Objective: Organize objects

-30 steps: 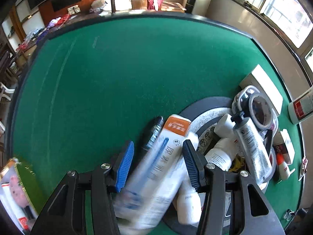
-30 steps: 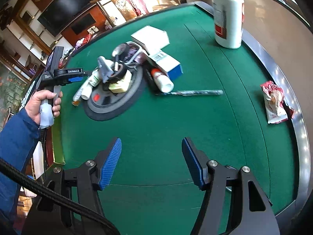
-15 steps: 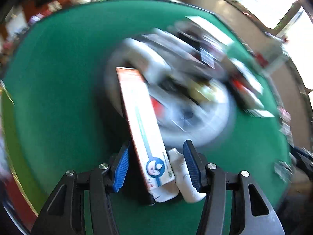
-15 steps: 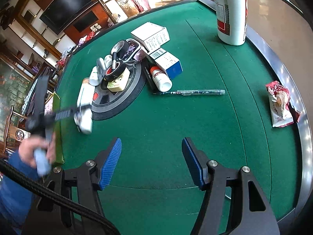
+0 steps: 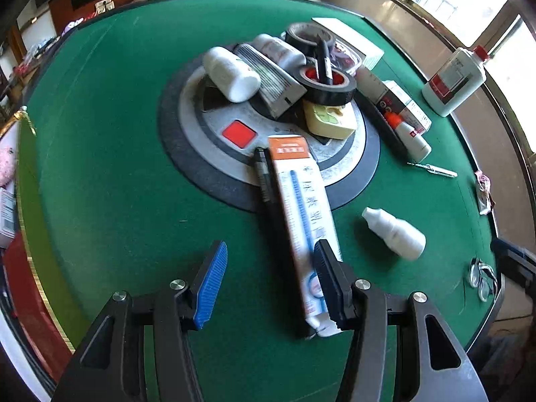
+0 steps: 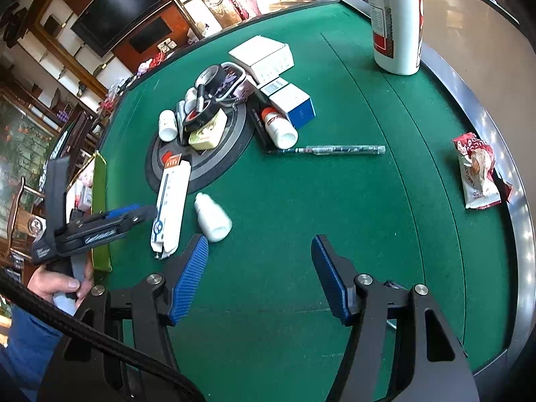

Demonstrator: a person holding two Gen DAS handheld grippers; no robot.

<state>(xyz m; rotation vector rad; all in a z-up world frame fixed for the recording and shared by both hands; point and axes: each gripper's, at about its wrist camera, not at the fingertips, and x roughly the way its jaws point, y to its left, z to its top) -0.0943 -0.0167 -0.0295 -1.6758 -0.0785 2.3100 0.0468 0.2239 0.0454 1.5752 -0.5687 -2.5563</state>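
Your left gripper hangs over the green table with its jaws partly apart and nothing clamped: the long toothpaste box lies flat on the felt, its near end just beside the right-hand pad, its far end on the round centre plate. A black pen lies along its left side. A small white bottle lies on its side near the box. Your right gripper stands open and empty above bare felt.

green felt table, white-orange toothpaste box, black tape roll
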